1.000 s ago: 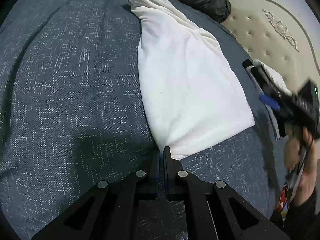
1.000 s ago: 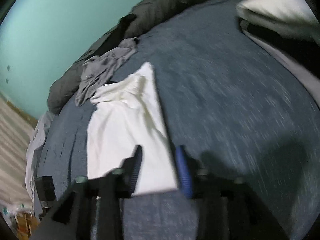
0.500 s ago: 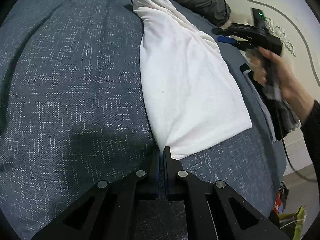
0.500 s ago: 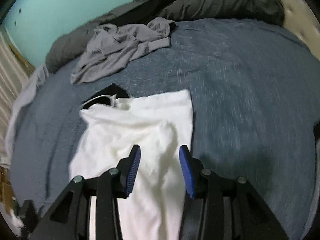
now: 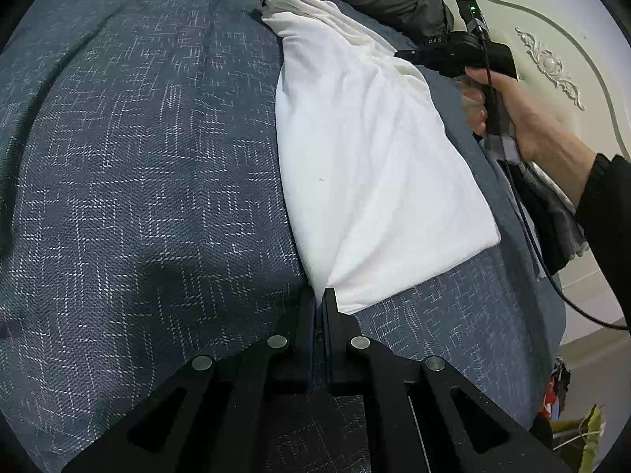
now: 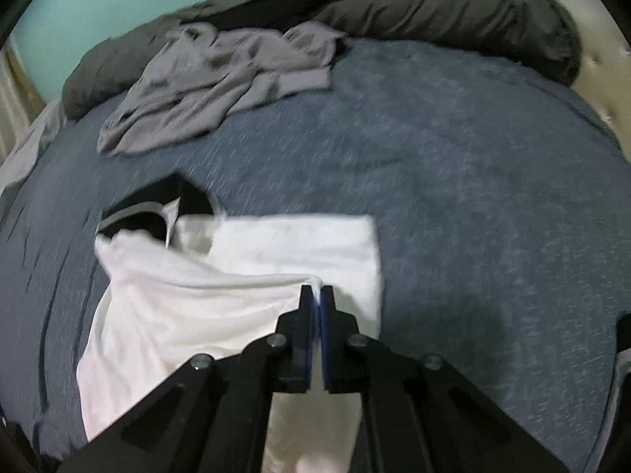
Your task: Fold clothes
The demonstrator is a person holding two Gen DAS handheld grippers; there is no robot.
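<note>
Left gripper [image 5: 319,295]: jaws closed on the near corner of the white garment [image 5: 366,149]. Right gripper [image 6: 316,291]: jaws pinched onto a raised fold of the same garment. Garment lies on the blue bedspread [image 5: 138,157]; grey garment [image 6: 221,82] crumpled beyond.

— Lying where? Shirt [image 5: 374,165] stretching across the bedspread [image 5: 138,177], running from the near edge toward the far side.

— Sitting beyond it? Crumpled garment [image 6: 221,82] resting farther off on the bedspread, with the duvet [image 6: 453,12] bunching behind that.

— Gripping where? Left gripper [image 5: 318,295] pinching the shirt's near corner; right gripper [image 6: 316,293] pinching a fold at its right edge, far end.

— Standing to the right? Headboard [image 5: 552,63] rising past the bed's right side.
</note>
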